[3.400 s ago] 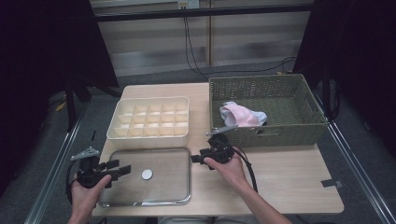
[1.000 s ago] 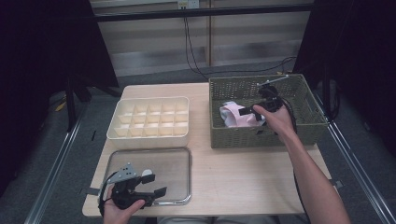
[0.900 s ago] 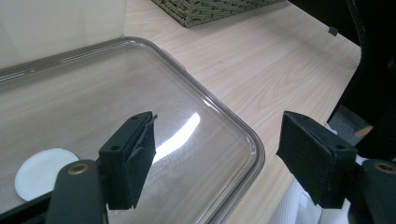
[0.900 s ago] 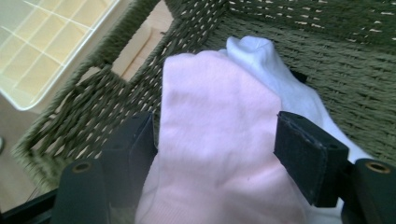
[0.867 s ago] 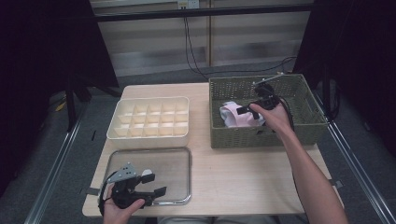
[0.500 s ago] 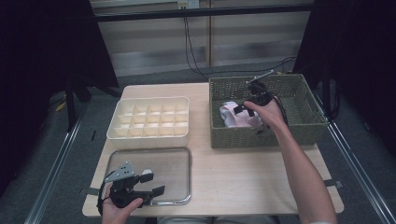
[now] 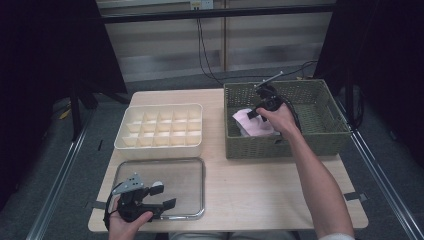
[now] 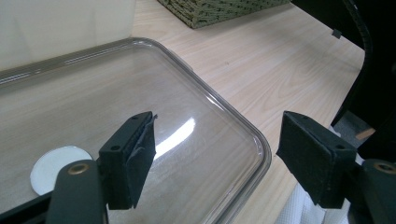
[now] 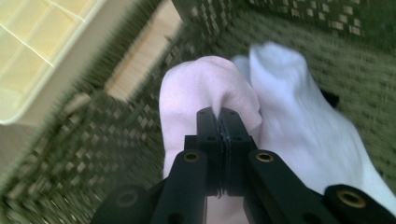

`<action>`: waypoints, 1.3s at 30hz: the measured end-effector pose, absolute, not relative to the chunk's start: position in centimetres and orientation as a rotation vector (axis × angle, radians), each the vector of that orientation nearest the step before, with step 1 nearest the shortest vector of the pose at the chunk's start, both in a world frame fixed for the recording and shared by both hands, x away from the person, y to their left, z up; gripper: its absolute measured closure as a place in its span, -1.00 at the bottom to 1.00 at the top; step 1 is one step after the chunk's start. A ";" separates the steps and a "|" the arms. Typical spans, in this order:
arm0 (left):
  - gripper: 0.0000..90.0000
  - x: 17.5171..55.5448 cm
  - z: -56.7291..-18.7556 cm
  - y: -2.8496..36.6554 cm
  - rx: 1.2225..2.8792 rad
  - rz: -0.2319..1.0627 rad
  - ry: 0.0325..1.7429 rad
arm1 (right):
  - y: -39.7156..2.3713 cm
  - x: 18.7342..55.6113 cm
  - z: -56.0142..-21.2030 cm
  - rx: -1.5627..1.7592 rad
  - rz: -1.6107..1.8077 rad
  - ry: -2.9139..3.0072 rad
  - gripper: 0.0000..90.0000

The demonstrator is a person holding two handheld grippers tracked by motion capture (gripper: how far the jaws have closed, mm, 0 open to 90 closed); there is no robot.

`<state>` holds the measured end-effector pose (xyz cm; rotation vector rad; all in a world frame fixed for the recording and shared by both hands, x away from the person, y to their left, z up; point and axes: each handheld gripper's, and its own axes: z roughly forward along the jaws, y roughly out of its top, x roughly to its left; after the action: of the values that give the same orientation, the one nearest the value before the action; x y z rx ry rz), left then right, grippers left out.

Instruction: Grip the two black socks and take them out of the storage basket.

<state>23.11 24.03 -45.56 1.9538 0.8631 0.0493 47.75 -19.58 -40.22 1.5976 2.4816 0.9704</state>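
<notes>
At the near edge of the surface (image 7: 280,195), the left tongs (image 7: 160,197) are resting wide open and empty over the corner of a clear lid (image 7: 165,185), one jaw above its plastic, the other just past its rim. Farther off, the right tongs (image 7: 254,113) are reaching into the woven basket (image 7: 285,145), their jaws having just been closing, now pinched shut on a fold of the pink sock (image 9: 196,88), which is lying inside the basket against its near wall beside a white sock (image 9: 299,112). The pick-up appears to be under way; the next move is likely calling for a clean lift clear of the basket rim toward the compartment tray (image 7: 160,127), beyond the left tongs, without dragging the white sock along.
</notes>
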 end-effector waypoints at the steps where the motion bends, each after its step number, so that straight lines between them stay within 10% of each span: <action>1: -0.40 23.1 -45.6 24.0 1.954 0.049 0.863 | -19.4 47.8 -40.1 1.596 1.001 2.472 0.96; 19: -0.40 23.0 -45.4 24.4 1.941 0.052 0.864 | -16.9 49.5 -41.5 1.640 0.993 2.444 0.95; 26: -0.40 23.0 -45.5 24.4 1.943 0.052 0.866 | -18.2 49.1 -40.8 1.610 1.098 2.423 0.32; 39: -0.40 23.0 -45.5 24.0 1.953 0.053 0.856 | -22.8 47.0 -40.5 1.639 0.914 2.487 0.10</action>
<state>23.05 23.99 -45.47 1.9532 0.8557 0.0533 47.01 -22.85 -40.47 1.6395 2.4869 0.9135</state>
